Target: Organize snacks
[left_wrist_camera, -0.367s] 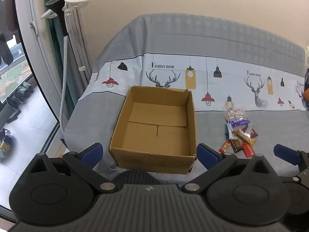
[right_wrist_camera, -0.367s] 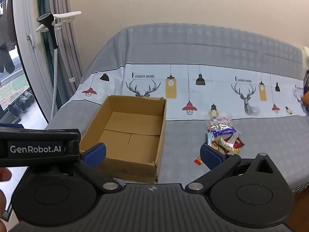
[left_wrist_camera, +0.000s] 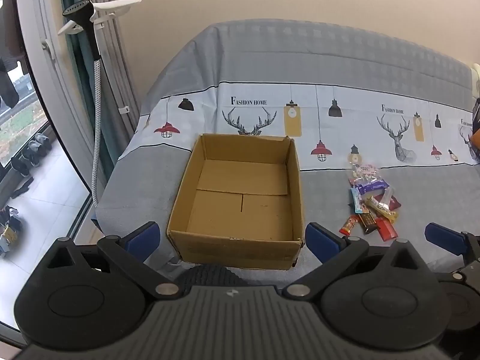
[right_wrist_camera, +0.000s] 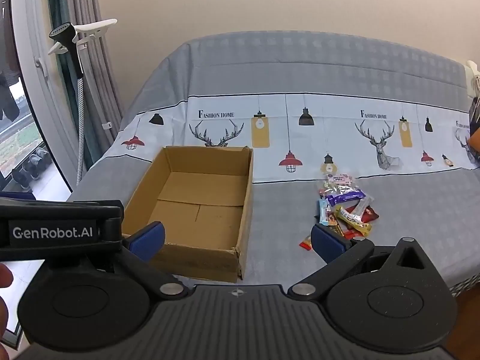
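An empty cardboard box stands open on the bed's grey cover. A small heap of wrapped snacks lies to its right. My left gripper hovers open near the box's front wall, its blue pads spread wider than the box front. My right gripper is open too, level with the box's front right corner, its right pad just in front of the snack heap. Neither holds anything. In the right wrist view the left gripper's body shows at the left.
The bed cover with deer and lamp prints runs back to the wall. A garment steamer on a pole and curtains stand at the left by a window. Shoes lie on the floor beyond the glass. An orange object sits at the far right.
Both views have shifted only slightly; the box and snacks lie where they were and both grippers stay wide open.
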{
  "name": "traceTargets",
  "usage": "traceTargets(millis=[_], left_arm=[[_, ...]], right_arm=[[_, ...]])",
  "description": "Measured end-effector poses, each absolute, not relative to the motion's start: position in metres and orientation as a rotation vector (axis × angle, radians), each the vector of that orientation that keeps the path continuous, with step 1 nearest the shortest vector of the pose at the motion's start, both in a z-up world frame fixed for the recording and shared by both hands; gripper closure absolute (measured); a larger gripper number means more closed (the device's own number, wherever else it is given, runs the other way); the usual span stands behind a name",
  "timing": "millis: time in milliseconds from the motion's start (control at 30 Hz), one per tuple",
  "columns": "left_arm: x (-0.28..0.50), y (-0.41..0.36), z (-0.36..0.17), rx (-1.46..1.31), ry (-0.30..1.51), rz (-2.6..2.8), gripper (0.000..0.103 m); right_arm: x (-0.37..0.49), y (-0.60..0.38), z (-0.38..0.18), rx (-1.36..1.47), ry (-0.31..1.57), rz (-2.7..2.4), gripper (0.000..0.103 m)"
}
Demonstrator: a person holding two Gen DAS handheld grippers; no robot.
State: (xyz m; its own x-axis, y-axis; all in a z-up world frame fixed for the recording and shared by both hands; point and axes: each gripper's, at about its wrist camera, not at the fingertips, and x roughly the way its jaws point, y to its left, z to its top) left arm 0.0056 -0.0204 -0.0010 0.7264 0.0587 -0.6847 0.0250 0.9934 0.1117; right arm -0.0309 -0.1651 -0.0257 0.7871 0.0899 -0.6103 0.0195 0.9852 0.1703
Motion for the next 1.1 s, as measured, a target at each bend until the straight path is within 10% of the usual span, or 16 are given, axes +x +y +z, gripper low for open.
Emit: traceTargets(millis=[1100], left_arm=[[0.006,-0.016,-0.015,0.1,0.781,-0.003,0.0]], right_arm=[[-0.032,-0.157,-0.038,0.139,0.682,0.028,0.0]])
